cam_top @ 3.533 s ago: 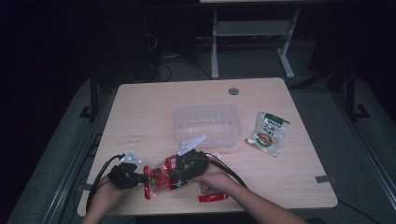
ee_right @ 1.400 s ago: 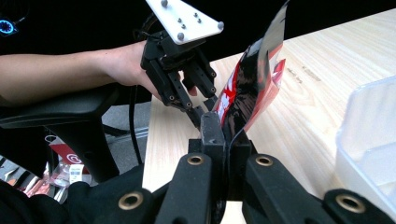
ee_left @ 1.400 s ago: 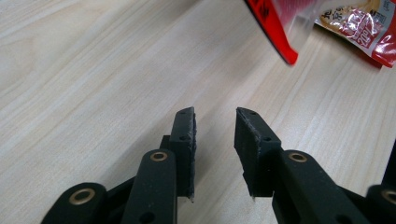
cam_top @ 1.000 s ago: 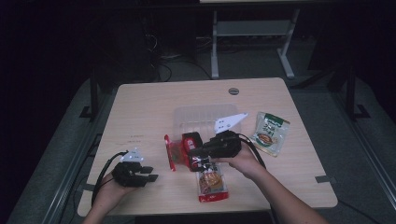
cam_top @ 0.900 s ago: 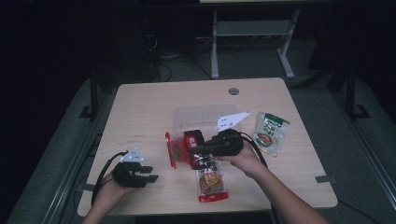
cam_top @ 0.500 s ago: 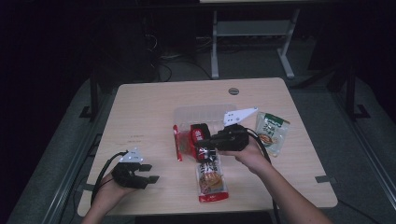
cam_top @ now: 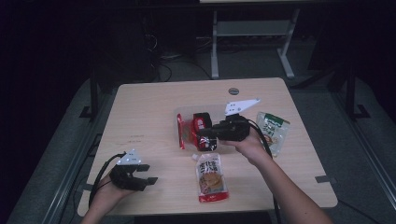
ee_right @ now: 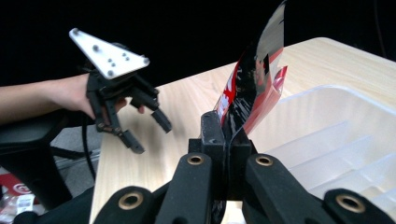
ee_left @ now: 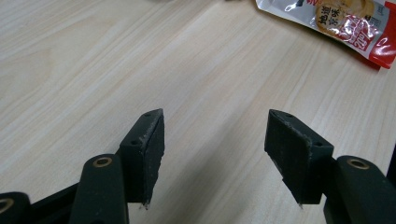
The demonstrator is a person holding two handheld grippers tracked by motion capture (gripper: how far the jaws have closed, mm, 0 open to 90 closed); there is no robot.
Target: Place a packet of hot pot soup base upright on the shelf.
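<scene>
My right gripper (cam_top: 202, 138) is shut on the edge of a red and black snack bag (cam_top: 196, 127). It holds the bag upright over a clear plastic container (cam_top: 215, 110). In the right gripper view the bag (ee_right: 254, 88) rises from the closed jaws, with the container (ee_right: 341, 135) to its right. My left gripper (cam_top: 146, 173) rests near the table's front left corner. Its jaws have just been opening and nothing is between them; the left gripper view shows bare table between its fingers (ee_left: 147, 154).
A red and white snack pouch (cam_top: 210, 175) lies flat near the front edge, and its corner (ee_left: 341, 18) appears in the left gripper view. A green pouch (cam_top: 273, 130) lies right of the container. The table (cam_top: 149, 116) has a cable hole (cam_top: 233, 90) at the back.
The left gripper let go of the red bag and its jaws spread wider. The right gripper carried the bag away from the front edge and to the right, over the container.
</scene>
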